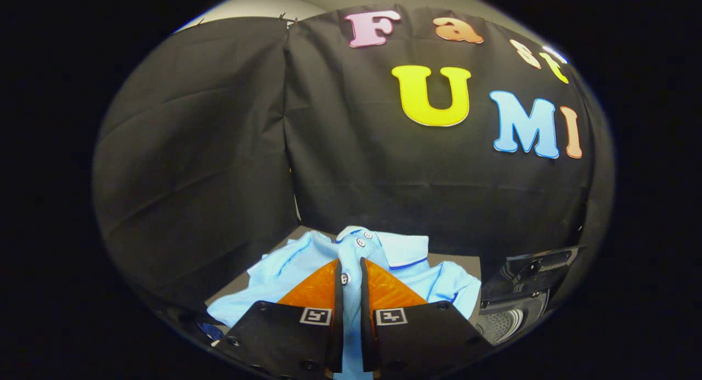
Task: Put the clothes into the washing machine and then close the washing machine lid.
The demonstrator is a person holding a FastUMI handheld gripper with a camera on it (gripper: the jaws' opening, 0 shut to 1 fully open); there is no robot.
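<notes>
A light blue polo shirt (400, 248) with white buttons and a dark-trimmed collar is bunched up right at my gripper (351, 267). Both fingers are nearly together, pinching the shirt's button placket between them, and the collar rises just beyond the fingertips. The sleeves hang out to either side of the fingers. To the right of the fingers and lower down stands the washing machine (507, 322), its lid (540, 267) raised and the perforated metal drum showing in the opening.
Black cloth walls of the booth close off the back and the left side. A dark surface (455, 259) lies under and behind the shirt.
</notes>
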